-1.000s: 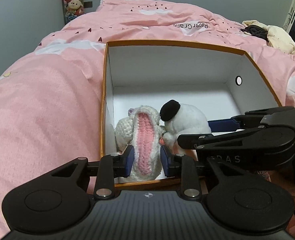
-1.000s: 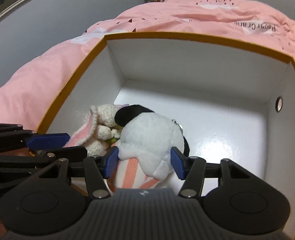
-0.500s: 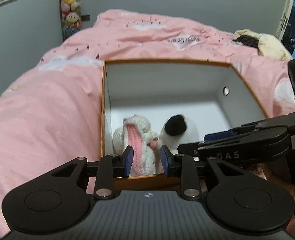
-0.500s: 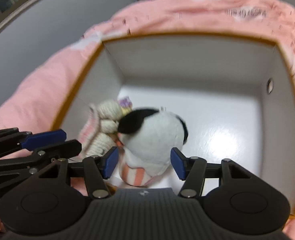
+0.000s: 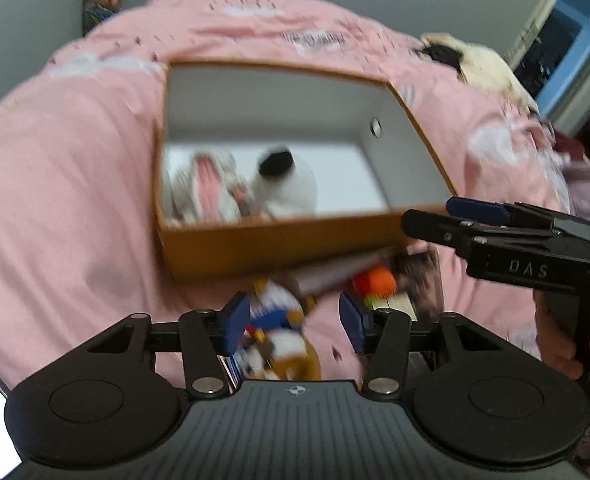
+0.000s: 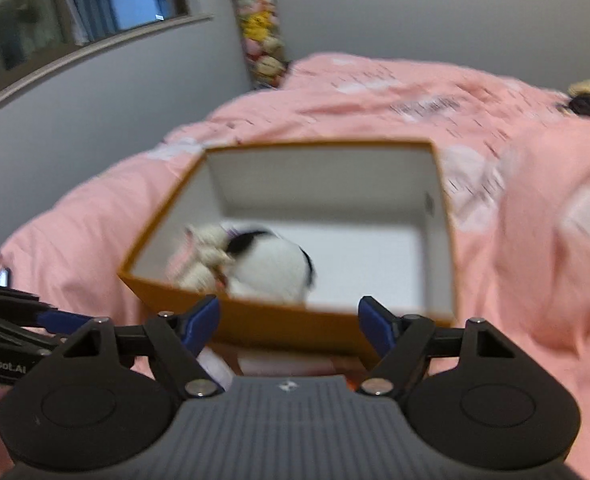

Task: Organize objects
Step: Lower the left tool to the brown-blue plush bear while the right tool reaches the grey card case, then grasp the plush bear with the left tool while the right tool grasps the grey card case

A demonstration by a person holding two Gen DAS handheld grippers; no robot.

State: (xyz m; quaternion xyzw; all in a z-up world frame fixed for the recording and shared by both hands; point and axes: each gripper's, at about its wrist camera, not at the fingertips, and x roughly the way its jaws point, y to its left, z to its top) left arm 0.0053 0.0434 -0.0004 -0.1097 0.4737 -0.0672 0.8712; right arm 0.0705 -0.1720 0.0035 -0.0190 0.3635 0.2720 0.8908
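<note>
The left gripper (image 5: pixel 293 322) has its jaws opening, with nothing pressed between them; a blurred toy figure (image 5: pixel 279 320) in white, blue and brown lies on the bed below the gap, on the near side of the orange box (image 5: pixel 279 244). The right gripper (image 6: pixel 289 326) also has its jaws opening and holds nothing; they hang just in front of the box's near wall. Inside the box, in its near left corner, the crocheted bunny (image 5: pixel 205 188) with pink ears lies against the left wall, and the white plush with a black ear (image 5: pixel 285 184) sits touching it on the right. The rest of the box floor is bare white. Just in front of the box, an orange and red toy (image 5: pixel 375 282) lies beside a flat dark packet (image 5: pixel 419 280). The box rests on the pink bedcover (image 5: pixel 67 184). Beyond the box to the right, a cream and black heap (image 5: pixel 471 64) lies on the bed.
</note>
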